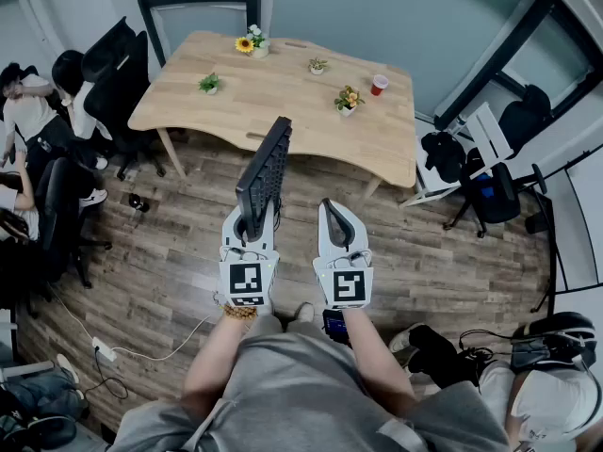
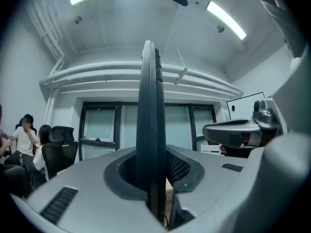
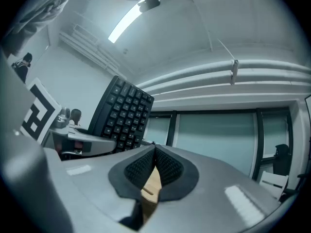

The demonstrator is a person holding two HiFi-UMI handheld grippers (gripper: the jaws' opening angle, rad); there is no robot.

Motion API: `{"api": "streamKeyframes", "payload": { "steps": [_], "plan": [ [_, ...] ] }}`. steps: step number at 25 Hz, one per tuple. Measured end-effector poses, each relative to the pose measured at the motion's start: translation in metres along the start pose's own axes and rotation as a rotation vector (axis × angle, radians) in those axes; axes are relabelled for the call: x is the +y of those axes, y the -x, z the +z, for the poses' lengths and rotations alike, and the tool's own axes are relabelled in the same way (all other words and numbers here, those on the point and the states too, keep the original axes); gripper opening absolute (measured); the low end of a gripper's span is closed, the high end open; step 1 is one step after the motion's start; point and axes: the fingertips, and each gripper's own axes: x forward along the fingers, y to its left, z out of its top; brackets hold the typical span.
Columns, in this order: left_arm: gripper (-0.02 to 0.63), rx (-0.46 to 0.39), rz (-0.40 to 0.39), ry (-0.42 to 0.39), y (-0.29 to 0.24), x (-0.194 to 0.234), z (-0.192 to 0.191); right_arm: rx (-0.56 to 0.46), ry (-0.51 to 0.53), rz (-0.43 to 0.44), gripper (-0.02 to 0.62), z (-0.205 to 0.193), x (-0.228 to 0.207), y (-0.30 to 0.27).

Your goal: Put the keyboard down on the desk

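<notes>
The black keyboard [image 1: 264, 172] is off the desk [image 1: 283, 102]. It is held in the air on the near side of the desk, over the wooden floor [image 1: 170, 252]. It stands on edge, its long side running toward the desk and its far end just reaching over the desk's near rim in the head view.

The left gripper [image 1: 252, 224] has its jaws clamped on the keyboard's near end. In the left gripper view the board rises as a thin dark slab straight up between the two pads. The right gripper [image 1: 327, 205] hangs beside it, also short of the desk, with jaws together on nothing. Its pads meet at the tips, and the pale strip showing in the gap below them is probably the desk's wood.

Each gripper's cube carries a black-and-white square marker [image 1: 246, 280], the only print that stands out. From the right gripper view the keyboard's key face shows, but the legends on the keys are too small to read.

On the desk, a sunflower pot [image 1: 252, 41] stands at the far edge. A small green plant [image 1: 209, 83] is toward the left end, another small plant [image 1: 317, 65] is near the far middle, and a flowering pot [image 1: 349, 100] and a red cup [image 1: 379, 84] are toward the right end. A black office chair [image 1: 118, 73] stands off the desk's left end.
</notes>
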Motion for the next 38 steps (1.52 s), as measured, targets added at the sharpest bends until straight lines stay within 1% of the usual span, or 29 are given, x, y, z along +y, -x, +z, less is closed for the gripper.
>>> {"api": "streamKeyframes", "payload": {
  "steps": [5,9,13,17,21,24,29,34,38],
  "plan": [
    [0.086,-0.012,-0.005,-0.008,-0.006,0.006,-0.001,-0.02,-0.036,-0.013,0.011,-0.01,-0.002,-0.011],
    [0.086,-0.018,-0.015,-0.013,-0.009,0.016,-0.001,-0.012,-0.032,-0.026,0.011,-0.01,0.005,-0.024],
    [0.086,-0.023,-0.029,-0.001,-0.012,0.035,-0.003,-0.005,-0.032,-0.032,0.011,-0.012,0.02,-0.039],
    [0.086,-0.027,-0.045,0.003,-0.017,0.04,-0.005,0.005,-0.035,-0.045,0.011,-0.02,0.023,-0.041],
    [0.086,-0.01,-0.054,0.002,-0.024,0.036,-0.015,0.015,-0.053,-0.045,0.011,-0.029,0.02,-0.04],
    [0.084,0.007,-0.06,0.006,-0.048,0.049,-0.018,0.036,-0.061,-0.041,0.011,-0.039,0.015,-0.066],
    [0.086,0.029,-0.056,-0.007,-0.092,0.054,-0.025,0.051,-0.087,-0.027,0.011,-0.059,-0.009,-0.104],
    [0.084,0.064,-0.047,-0.029,-0.14,0.046,-0.031,0.054,-0.116,-0.012,0.011,-0.076,-0.053,-0.14],
    [0.086,0.062,-0.032,-0.041,-0.178,0.04,-0.027,0.052,-0.138,0.008,0.011,-0.09,-0.087,-0.168]
  ]
}}
